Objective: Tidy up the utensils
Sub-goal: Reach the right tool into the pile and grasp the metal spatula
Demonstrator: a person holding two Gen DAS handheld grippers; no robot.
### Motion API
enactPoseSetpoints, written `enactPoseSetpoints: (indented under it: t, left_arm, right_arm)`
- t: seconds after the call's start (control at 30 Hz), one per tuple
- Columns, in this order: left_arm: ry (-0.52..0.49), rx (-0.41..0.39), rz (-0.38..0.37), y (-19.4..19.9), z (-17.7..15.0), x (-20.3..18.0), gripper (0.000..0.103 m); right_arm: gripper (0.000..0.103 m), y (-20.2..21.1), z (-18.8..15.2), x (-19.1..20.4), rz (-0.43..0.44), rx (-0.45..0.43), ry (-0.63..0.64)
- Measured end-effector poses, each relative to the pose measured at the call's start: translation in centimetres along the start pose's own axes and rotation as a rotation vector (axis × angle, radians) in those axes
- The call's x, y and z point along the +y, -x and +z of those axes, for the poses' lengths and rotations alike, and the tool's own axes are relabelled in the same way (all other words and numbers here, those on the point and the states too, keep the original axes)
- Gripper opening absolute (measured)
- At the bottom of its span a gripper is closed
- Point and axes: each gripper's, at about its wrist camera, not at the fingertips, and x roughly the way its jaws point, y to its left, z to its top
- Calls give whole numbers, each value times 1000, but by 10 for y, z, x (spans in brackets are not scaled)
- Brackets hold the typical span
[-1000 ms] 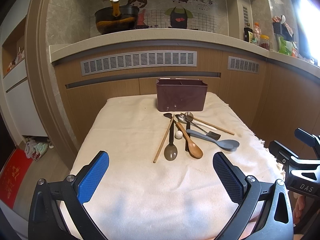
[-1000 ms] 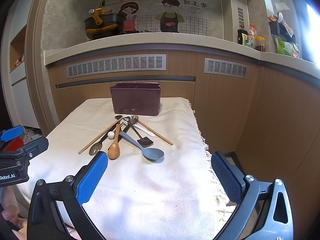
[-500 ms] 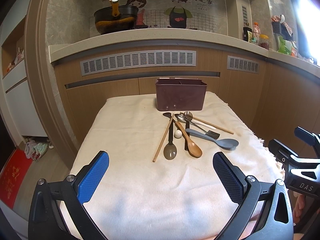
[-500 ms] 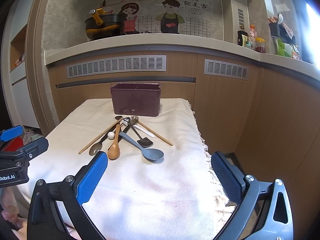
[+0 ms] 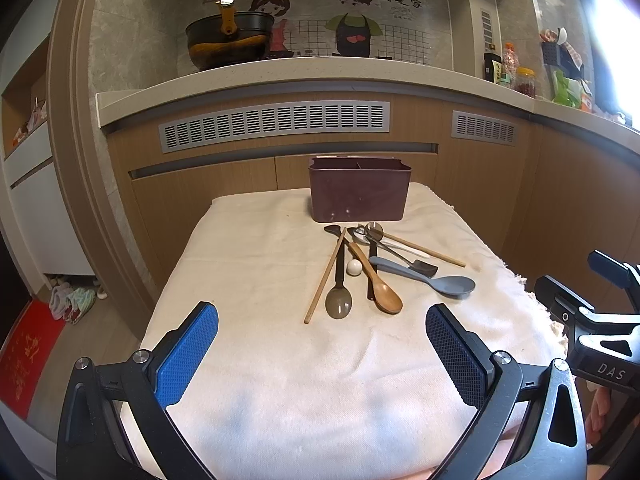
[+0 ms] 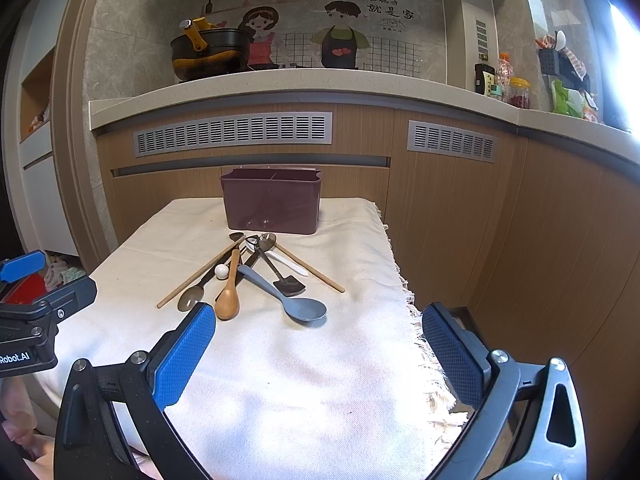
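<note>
While utensils [image 5: 372,268] unmoved, both jaws wide as before.

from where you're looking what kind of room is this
Most likely a home kitchen: a black pot stands on the stone counter, jars and bottles line its far end, and utensils lie before a brown caddy on a cloth-covered table.

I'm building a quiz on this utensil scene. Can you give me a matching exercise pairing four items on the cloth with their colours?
Things:
1. rectangular plastic utensil holder
2. broad silicone spoon
3. oval wooden spoon
4. small round ball

Colours:
A. white
B. dark maroon
C. light brown
D. blue-grey

Pairs: 1-B, 2-D, 3-C, 4-A
</note>
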Motion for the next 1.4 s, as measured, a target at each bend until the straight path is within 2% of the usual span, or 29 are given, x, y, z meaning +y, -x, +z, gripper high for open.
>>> enactPoseSetpoints:
  t: [0.27, 0.47, 0.6, 0.77, 1.0, 1.17, 1.23, 1.33, 1.4]
  left_arm:
    - [-2, 12, -60, -5, 10, 2, 103]
    - [-22, 1, -65, -28, 35, 7, 103]
    - [-37, 15, -55, -54, 52, 12, 103]
    - [-43, 65, -79, -96, 69, 23, 103]
    - [18, 113, -67, -147, 86, 43, 103]
    - [59, 154, -71, -176, 87, 55, 103]
    - [73, 168, -71, -184, 85, 60, 103]
    - [96, 188, -63, -194, 81, 70, 103]
    - [107, 195, -56, -197, 77, 76, 103]
  right_arm:
    - [103, -4, 6, 0, -9, 4, 19]
    - [103, -29, 30, 3, -13, -1, 76]
    - [103, -59, 50, 9, -3, 41, 123]
    - [103, -105, 67, 5, 26, 87, 116]
    - [103, -168, 79, 5, 115, 172, 151]
    - [103, -207, 81, 25, 179, 203, 231]
    - [98, -219, 81, 36, 217, 220, 265]
    - [83, -238, 82, 53, 266, 257, 305]
    - [67, -253, 82, 62, 296, 295, 312]
